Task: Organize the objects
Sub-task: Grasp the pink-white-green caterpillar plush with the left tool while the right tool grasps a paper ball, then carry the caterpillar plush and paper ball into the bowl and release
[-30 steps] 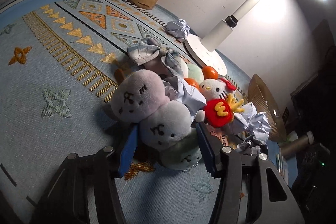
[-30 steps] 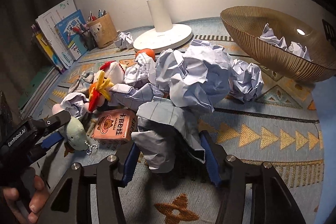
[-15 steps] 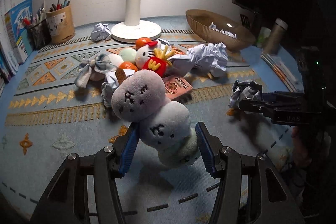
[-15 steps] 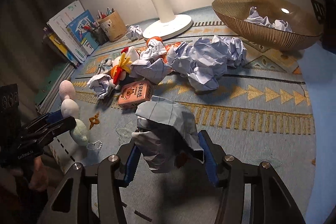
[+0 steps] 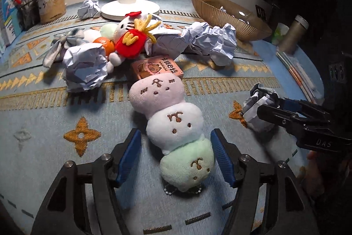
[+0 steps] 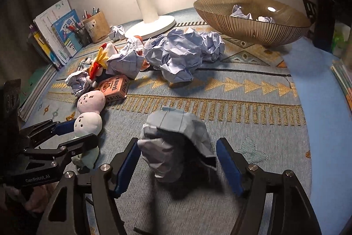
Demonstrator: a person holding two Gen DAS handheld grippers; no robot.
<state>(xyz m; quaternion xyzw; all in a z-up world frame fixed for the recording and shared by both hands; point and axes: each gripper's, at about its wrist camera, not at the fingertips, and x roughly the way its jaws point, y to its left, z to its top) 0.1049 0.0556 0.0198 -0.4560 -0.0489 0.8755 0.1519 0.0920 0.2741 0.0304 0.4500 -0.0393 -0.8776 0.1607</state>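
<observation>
Crumpled paper wad (image 6: 173, 144) between spread right gripper (image 6: 178, 164) pads, untouched, on the rug (image 6: 253, 136). Plush (image 5: 173, 124) flat between equally wide left gripper (image 5: 175, 155) pads. Risks: squashing paper askew, pinching only the plush's green end, snagging its bead chain (image 5: 169, 189).

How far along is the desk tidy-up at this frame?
Early. A few paper balls already sit in the ribbed bowl. The left gripper is open around the three-ball plush, which lies on the mat; the right gripper straddles a crumpled paper ball, grip unclear. The pile of paper wads, Hello Kitty plush, tangerine and pink box remains unsorted.
</observation>
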